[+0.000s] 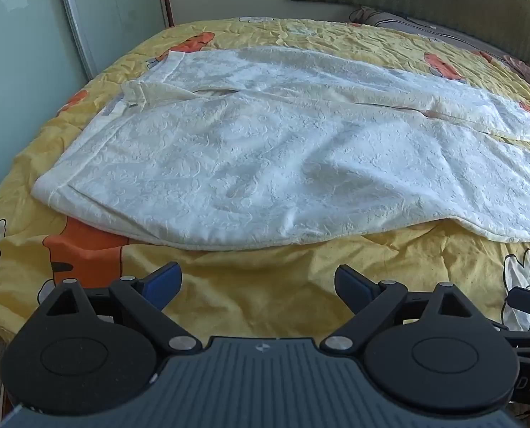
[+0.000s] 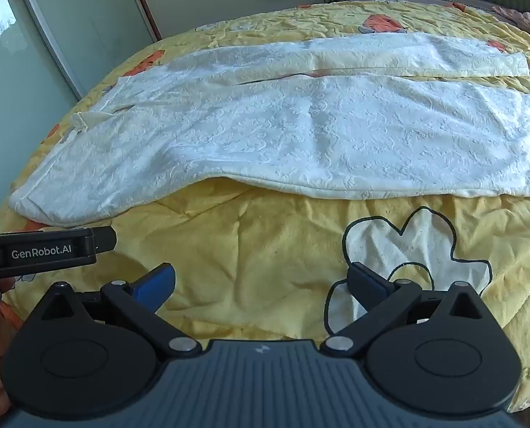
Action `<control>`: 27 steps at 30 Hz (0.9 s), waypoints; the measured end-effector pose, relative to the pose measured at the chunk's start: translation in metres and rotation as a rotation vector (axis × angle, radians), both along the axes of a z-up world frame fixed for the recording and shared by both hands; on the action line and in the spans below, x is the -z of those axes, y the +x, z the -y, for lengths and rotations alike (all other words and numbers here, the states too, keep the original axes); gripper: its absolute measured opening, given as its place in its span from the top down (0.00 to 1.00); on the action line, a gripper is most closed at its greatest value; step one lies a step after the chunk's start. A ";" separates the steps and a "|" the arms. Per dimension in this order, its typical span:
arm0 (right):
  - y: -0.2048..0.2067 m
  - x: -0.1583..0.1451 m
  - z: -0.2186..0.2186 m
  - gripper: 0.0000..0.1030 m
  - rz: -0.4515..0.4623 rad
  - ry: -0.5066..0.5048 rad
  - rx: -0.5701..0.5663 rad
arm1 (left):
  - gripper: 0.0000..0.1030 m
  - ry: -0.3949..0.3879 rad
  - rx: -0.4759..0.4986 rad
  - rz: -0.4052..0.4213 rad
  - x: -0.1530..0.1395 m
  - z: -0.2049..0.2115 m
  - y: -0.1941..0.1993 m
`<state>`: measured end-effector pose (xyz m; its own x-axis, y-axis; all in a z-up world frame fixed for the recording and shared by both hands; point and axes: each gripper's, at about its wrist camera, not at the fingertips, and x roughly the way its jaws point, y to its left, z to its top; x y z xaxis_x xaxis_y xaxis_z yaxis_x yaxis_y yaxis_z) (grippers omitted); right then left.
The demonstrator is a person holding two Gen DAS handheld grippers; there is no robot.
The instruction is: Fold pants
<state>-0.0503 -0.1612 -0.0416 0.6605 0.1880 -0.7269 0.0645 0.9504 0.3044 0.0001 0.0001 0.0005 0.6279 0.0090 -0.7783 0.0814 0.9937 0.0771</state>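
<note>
White pants [image 1: 265, 149] lie flat and unfolded on the bed [image 1: 265, 285]. Left claw [image 1: 257, 285] and right claw [image 2: 261, 287] gape, empty; no fold yet made.

Both cameras sit low, just behind their own open grippers, and look forward across the bed [image 1: 229, 296]. The left one faces the waist end of the white pants [image 1: 265, 149]; the right one (a bit further right) sees the legs [image 2: 336, 125] too — both share the pants and yellow cover.
</note>
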 end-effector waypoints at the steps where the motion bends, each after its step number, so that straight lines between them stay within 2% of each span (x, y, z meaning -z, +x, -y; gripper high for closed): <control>1: 0.000 0.000 0.000 0.00 0.003 0.001 0.000 | 0.08 0.002 0.000 0.002 0.000 0.000 0.000; 27: -0.001 -0.003 -0.004 0.00 0.017 -0.001 -0.012 | 0.08 0.013 -0.004 -0.022 0.006 0.000 0.001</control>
